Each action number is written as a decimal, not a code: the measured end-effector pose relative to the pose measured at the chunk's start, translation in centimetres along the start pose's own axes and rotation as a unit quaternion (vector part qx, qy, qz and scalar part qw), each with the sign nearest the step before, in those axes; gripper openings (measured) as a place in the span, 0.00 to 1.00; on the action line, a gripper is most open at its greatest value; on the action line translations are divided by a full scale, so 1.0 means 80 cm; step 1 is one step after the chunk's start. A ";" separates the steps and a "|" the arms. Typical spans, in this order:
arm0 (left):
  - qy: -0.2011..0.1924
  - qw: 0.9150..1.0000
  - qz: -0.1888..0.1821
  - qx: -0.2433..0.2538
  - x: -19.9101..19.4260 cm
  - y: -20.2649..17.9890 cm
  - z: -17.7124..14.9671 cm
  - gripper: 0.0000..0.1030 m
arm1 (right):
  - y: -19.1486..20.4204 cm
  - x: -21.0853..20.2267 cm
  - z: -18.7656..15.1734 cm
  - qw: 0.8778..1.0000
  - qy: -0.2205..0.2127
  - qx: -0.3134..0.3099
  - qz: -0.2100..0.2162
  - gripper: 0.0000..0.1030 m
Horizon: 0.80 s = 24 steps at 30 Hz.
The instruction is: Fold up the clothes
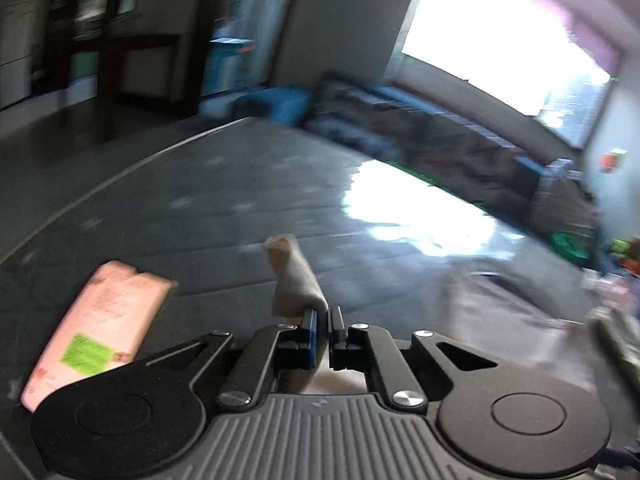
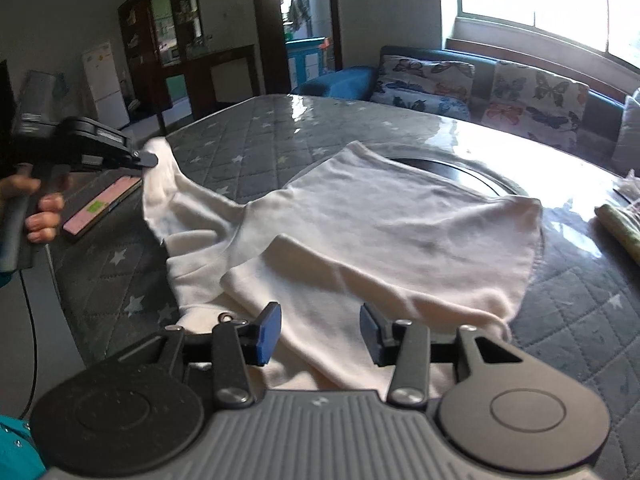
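A white long-sleeved garment [image 2: 360, 224] lies spread on the grey quilted star-pattern table cover [image 2: 248, 152]. My left gripper [image 1: 323, 320] is shut on the end of one sleeve [image 1: 290, 280], which sticks up past its fingers. In the right wrist view the left gripper [image 2: 150, 159] holds that sleeve [image 2: 160, 184] lifted at the table's left side. My right gripper [image 2: 320, 330] is open and empty, just above the garment's near edge, with the other sleeve [image 2: 304, 264] folded across the body in front of it.
A pink packet with a green label [image 1: 100, 332] lies on the table at the left; it also shows in the right wrist view [image 2: 100, 208]. A dark round plate [image 2: 460, 168] lies partly under the garment. A greenish item [image 2: 620, 228] sits at the right edge. A sofa with butterfly cushions [image 2: 532, 100] stands behind the table.
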<state>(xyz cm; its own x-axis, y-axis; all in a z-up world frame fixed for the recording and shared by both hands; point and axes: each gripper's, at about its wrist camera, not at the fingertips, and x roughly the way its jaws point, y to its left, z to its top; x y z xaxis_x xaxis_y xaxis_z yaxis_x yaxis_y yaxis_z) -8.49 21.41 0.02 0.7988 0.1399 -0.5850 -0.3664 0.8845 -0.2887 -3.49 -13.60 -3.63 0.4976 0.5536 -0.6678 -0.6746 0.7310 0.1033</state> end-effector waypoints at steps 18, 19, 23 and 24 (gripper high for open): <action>0.131 0.934 -0.275 0.186 -0.008 -0.194 -0.101 0.09 | -0.068 -0.042 -0.014 0.992 -0.022 0.122 -0.019 0.43; 0.143 0.929 -0.279 0.196 -0.005 -0.195 -0.108 0.12 | -0.069 -0.041 -0.016 0.992 -0.019 0.127 -0.018 0.43; 0.127 0.925 -0.265 0.242 -0.024 -0.184 -0.116 0.21 | -0.072 -0.033 -0.020 0.990 -0.006 0.142 -0.006 0.43; 0.118 0.927 -0.254 0.248 -0.027 -0.177 -0.114 0.22 | -0.071 -0.029 -0.021 0.990 -0.001 0.144 -0.001 0.43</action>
<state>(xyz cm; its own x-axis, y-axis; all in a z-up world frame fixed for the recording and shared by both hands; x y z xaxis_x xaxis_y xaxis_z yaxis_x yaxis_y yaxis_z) -9.39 4.52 -1.49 0.6606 -0.4007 -0.6349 0.3398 0.9137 -0.2231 -1.74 -19.70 -3.86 0.4999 0.5519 -0.6675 -0.4906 0.8156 0.3070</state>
